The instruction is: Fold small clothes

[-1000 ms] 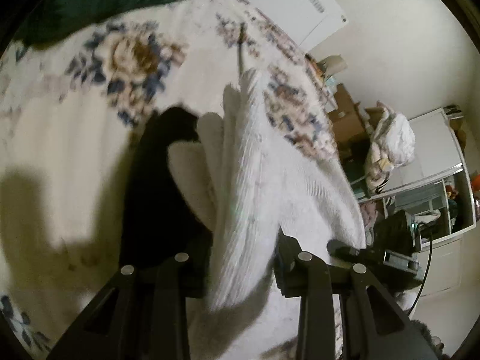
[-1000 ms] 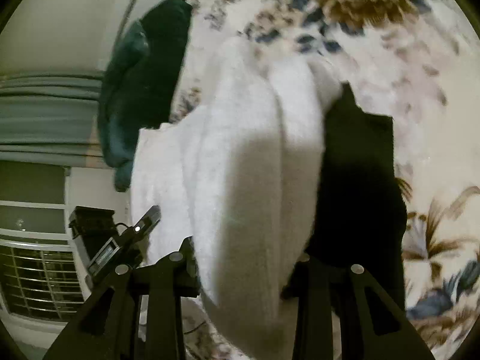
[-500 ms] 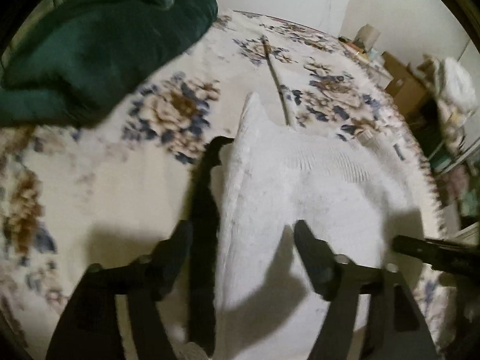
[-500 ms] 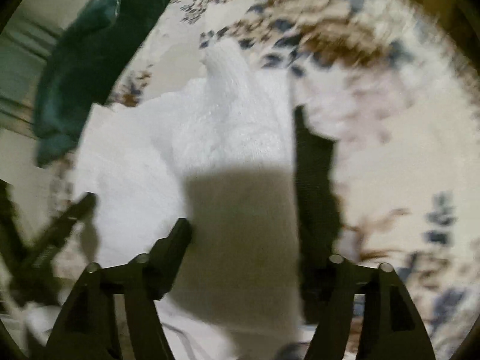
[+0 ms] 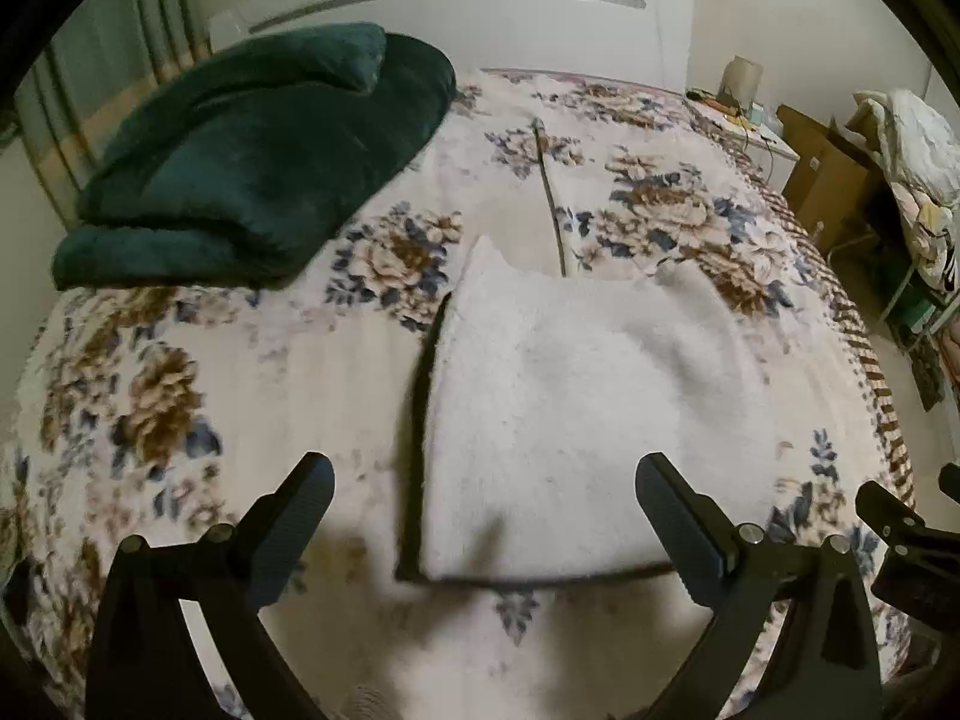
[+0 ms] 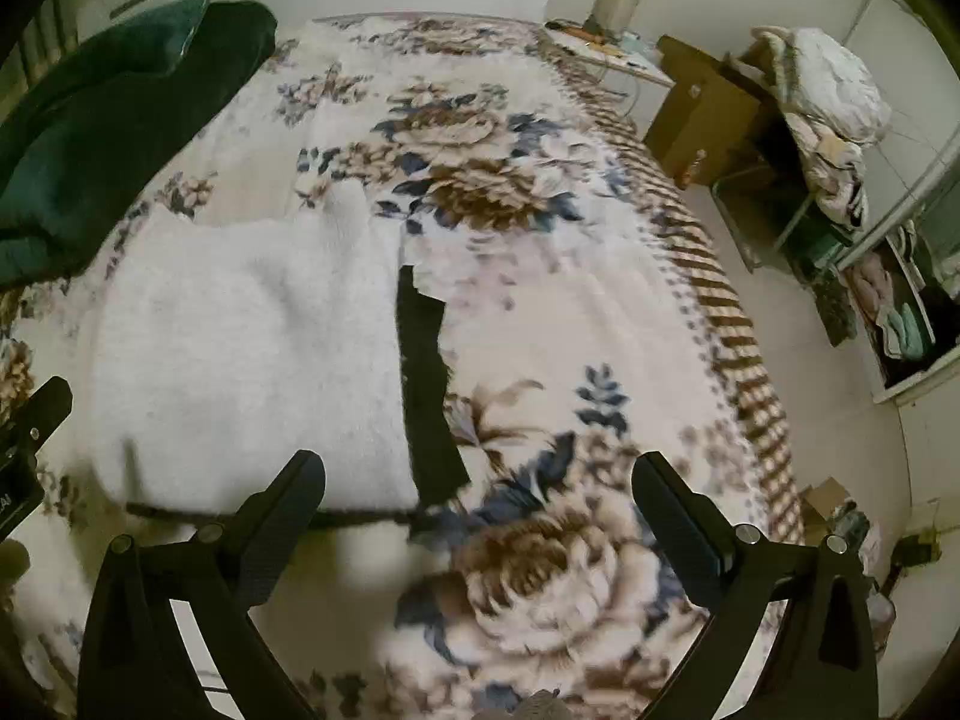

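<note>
A white fluffy garment (image 5: 570, 414) lies flat on the floral bedspread (image 5: 252, 372), on top of a black garment (image 5: 420, 420) whose edges show along its left and front sides. In the right wrist view the white garment (image 6: 240, 360) lies left of centre, with the black garment (image 6: 426, 384) sticking out on its right. My left gripper (image 5: 480, 516) is open and empty, just above the garment's near edge. My right gripper (image 6: 480, 510) is open and empty, over the near right corner.
A dark green folded blanket (image 5: 252, 150) lies at the back left of the bed. A white headboard (image 5: 480, 18) stands behind. Cardboard boxes (image 6: 702, 108), a pile of laundry (image 6: 828, 96) and shelves stand to the right of the bed.
Both grippers let go of the white garment, opened wide and drew back. The garment, held up folded before, now lies flat on the black one.
</note>
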Action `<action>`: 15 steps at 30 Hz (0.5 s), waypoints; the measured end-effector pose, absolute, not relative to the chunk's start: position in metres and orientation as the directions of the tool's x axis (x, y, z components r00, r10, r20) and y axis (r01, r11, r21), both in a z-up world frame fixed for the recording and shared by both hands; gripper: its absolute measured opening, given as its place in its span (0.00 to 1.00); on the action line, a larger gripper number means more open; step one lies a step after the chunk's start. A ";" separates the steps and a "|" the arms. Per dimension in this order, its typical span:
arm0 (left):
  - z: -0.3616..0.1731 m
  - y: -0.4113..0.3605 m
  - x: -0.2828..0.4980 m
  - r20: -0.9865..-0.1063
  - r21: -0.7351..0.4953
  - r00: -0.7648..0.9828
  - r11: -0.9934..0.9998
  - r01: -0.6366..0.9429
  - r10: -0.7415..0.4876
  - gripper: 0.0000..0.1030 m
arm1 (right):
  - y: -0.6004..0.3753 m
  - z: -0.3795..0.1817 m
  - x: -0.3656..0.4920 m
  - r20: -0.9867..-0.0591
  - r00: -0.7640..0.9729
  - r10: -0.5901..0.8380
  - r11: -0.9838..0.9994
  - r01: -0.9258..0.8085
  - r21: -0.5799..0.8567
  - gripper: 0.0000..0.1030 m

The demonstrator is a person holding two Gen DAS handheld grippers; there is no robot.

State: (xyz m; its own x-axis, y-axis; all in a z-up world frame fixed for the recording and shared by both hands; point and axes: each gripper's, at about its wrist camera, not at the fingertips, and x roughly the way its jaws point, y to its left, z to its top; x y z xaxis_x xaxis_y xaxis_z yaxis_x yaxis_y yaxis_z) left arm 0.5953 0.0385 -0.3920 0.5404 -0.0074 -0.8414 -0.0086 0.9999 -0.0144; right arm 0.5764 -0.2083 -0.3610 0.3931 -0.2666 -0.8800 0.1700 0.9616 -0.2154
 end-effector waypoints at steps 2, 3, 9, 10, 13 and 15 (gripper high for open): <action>-0.368 0.036 0.579 -0.837 -0.008 0.547 1.000 -0.010 -0.001 1.00 | -0.209 -0.337 0.560 -0.874 0.406 -0.268 0.961 0.172 -0.215 1.00; -0.357 0.035 0.572 -0.835 -0.015 0.550 1.000 -0.007 -0.009 1.00 | -0.211 -0.321 0.549 -0.868 0.417 -0.271 0.960 0.179 -0.214 1.00; -0.282 0.021 0.519 -0.807 -0.017 0.590 1.000 0.009 -0.019 1.00 | -0.209 -0.232 0.487 -0.824 0.488 -0.286 0.956 0.199 -0.214 1.00; -0.270 0.018 0.509 -0.802 -0.015 0.596 1.000 0.016 -0.021 1.00 | -0.209 -0.215 0.474 -0.815 0.501 -0.290 0.955 0.201 -0.216 1.00; -0.233 0.010 0.478 -0.789 -0.016 0.614 1.000 0.027 -0.029 1.00 | -0.207 -0.166 0.436 -0.793 0.536 -0.288 0.956 0.204 -0.210 1.00; -0.210 0.005 0.458 -0.778 -0.008 0.628 0.999 0.033 -0.027 1.00 | -0.207 -0.133 0.409 -0.781 0.557 -0.284 0.958 0.207 -0.200 1.00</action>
State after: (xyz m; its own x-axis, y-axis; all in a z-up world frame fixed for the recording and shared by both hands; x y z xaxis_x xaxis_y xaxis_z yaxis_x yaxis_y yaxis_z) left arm 0.4579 0.0052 -0.2096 0.6276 -0.0271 -0.7780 0.0332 0.9994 -0.0081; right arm 0.4086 -0.2071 -0.1329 0.5570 -0.2837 -0.7806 0.2075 0.9576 -0.1999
